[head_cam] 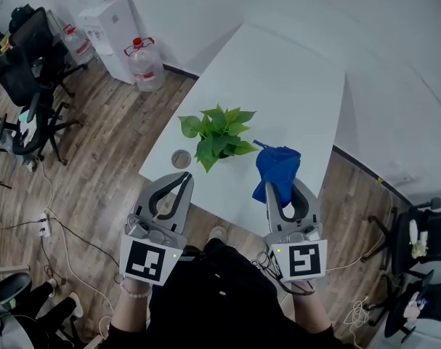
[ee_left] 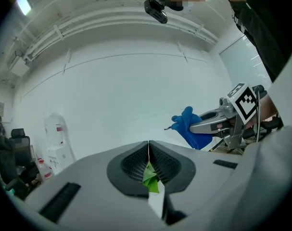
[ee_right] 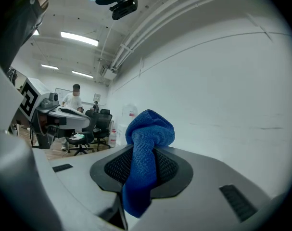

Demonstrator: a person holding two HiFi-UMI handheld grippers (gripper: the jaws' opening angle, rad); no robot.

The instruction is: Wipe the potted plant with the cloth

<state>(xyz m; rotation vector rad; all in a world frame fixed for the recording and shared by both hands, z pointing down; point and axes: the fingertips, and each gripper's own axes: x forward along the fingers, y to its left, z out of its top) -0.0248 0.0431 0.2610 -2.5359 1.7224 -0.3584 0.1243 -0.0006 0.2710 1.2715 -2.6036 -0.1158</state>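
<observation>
The potted plant [head_cam: 216,133], with broad green leaves, stands near the front of the white table [head_cam: 278,78]. My left gripper [head_cam: 185,177] is at the table's front edge, just left of the plant, and is shut with nothing gripped. In the left gripper view its jaws [ee_left: 148,146] meet, and a bit of green shows through the slit below them. My right gripper [head_cam: 282,187] is right of the plant and is shut on the blue cloth [head_cam: 278,167]. The cloth [ee_right: 148,143] bulges out above the pads and hangs below them.
A small round cup [head_cam: 181,158] sits on the table by the left gripper's tip. Water jugs [head_cam: 144,62] and a white dispenser [head_cam: 107,20] stand on the wooden floor at the back left. Office chairs [head_cam: 24,71] are further left, another chair [head_cam: 423,238] at the right.
</observation>
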